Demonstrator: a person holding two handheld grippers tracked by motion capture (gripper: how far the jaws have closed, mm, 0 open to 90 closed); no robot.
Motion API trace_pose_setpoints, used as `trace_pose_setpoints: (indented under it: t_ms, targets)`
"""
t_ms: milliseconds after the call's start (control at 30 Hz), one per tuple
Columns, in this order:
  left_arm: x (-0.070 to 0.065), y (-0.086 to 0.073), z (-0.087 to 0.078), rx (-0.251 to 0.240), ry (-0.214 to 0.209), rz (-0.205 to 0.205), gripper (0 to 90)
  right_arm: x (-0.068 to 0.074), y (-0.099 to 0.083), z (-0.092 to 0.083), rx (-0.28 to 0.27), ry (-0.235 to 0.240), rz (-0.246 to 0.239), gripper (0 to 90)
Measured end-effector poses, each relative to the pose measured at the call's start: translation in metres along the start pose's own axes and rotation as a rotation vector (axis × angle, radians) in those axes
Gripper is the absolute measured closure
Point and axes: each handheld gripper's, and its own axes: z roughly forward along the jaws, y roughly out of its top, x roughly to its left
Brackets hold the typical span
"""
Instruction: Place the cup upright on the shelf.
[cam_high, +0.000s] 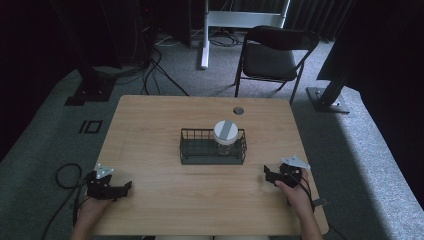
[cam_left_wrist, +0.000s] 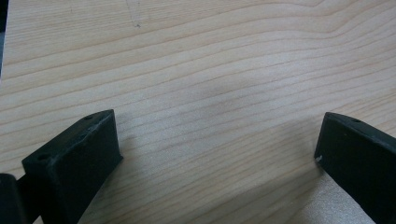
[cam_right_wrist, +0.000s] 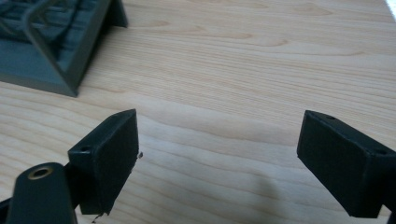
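Observation:
A dark wire basket (cam_high: 190, 148) stands in the middle of the wooden table (cam_high: 150, 115). Inside its right half stands a clear jar with a white lid (cam_high: 226, 132). My left gripper (cam_high: 123, 190) rests near the table's front left corner, held by a hand; in the left gripper view its jaws stand wide apart over bare wood, so the left gripper (cam_left_wrist: 217, 144) is open. My right gripper (cam_high: 267, 174) lies at the front right, a little to the right of the basket. It is open too (cam_right_wrist: 217, 154), with a corner of the basket (cam_right_wrist: 51, 51) at upper left.
A round cable hole (cam_high: 238, 110) sits in the table's far edge. Behind the table stands a black folding chair (cam_high: 272, 55). Cables (cam_high: 65, 175) trail on the grey carpet at the left, and black stand bases (cam_high: 327, 97) flank the table.

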Motion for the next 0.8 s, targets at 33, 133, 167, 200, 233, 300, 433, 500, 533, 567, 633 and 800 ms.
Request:
trace_pose_setpoints:
  t_ms: [33, 133, 167, 200, 233, 300, 433, 500, 533, 567, 633, 800]
  targets:
    - [0.0, 0.0, 0.0, 0.0, 0.0, 0.0, 0.2, -0.001, 0.0, 0.0, -0.001, -0.007, -0.002, 12.7]
    - [0.0, 0.0, 0.0, 0.0, 0.0, 0.0, 0.1, -0.006, -0.002, 0.001, 0.005, -0.03, 0.013, 12.8]
    - [0.0, 0.0, 0.0, 0.0, 0.0, 0.0, 0.1, -0.008, -0.003, 0.001, 0.01, -0.031, 0.026, 12.8]
    - [0.0, 0.0, 0.0, 0.0, 0.0, 0.0, 0.2, -0.01, -0.004, 0.0, 0.016, -0.036, 0.034, 12.7]
    - [0.0, 0.0, 0.0, 0.0, 0.0, 0.0, 0.2, -0.012, -0.005, 0.0, 0.024, -0.042, 0.039, 12.7]
    - [0.0, 0.0, 0.0, 0.0, 0.0, 0.0, 0.2, -0.015, -0.007, 0.0, 0.04, -0.054, 0.054, 12.7]
    - [0.0, 0.0, 0.0, 0.0, 0.0, 0.0, 0.2, -0.018, -0.011, 0.003, 0.079, -0.067, 0.072, 12.3]
    - [0.0, 0.0, 0.0, 0.0, 0.0, 0.0, 0.1, -0.018, -0.012, 0.004, 0.099, -0.078, 0.07, 12.2]
    - [0.0, 0.0, 0.0, 0.0, 0.0, 0.0, 0.2, -0.018, -0.012, 0.004, 0.1, -0.082, 0.071, 12.1]
    - [0.0, 0.0, 0.0, 0.0, 0.0, 0.0, 0.1, -0.018, -0.012, 0.004, 0.105, -0.082, 0.074, 12.1]
    - [0.0, 0.0, 0.0, 0.0, 0.0, 0.0, 0.1, -0.018, -0.012, 0.005, 0.121, -0.086, 0.077, 11.4]
    - [0.0, 0.0, 0.0, 0.0, 0.0, 0.0, 0.1, -0.018, -0.012, 0.005, 0.122, -0.09, 0.081, 11.3]
